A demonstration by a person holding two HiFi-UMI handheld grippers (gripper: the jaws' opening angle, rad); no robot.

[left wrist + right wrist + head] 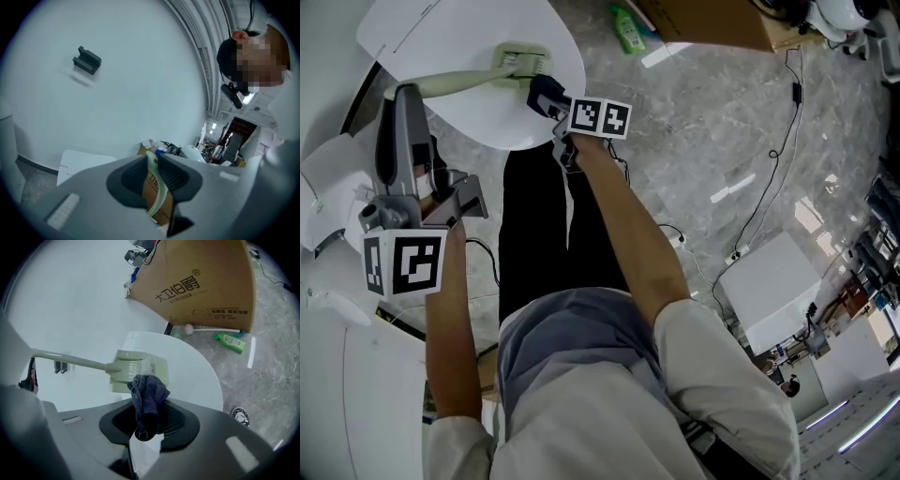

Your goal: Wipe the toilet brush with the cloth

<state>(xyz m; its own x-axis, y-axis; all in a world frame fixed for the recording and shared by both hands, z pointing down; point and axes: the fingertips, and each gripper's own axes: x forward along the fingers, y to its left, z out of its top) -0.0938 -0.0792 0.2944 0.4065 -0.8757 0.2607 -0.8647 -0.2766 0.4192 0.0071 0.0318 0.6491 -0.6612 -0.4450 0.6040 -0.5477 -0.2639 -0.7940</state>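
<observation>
The pale green toilet brush (520, 64) is held level over the closed white toilet lid (487, 117), its handle running left into my left gripper (401, 92). In the left gripper view the left gripper (153, 174) is shut on the brush handle (154, 190). My right gripper (542, 96) is shut on a dark blue cloth (147, 397). The bunched cloth reaches the near edge of the flat brush head (136, 369), just ahead of the right gripper (147, 427); whether they touch I cannot tell.
A cardboard box (206, 282) stands behind the toilet, with a green bottle (230, 341) on the grey floor beside it. Cables (769, 159) trail across the floor and a white box (773, 286) sits at right. A dark bracket (87, 60) is on the wall.
</observation>
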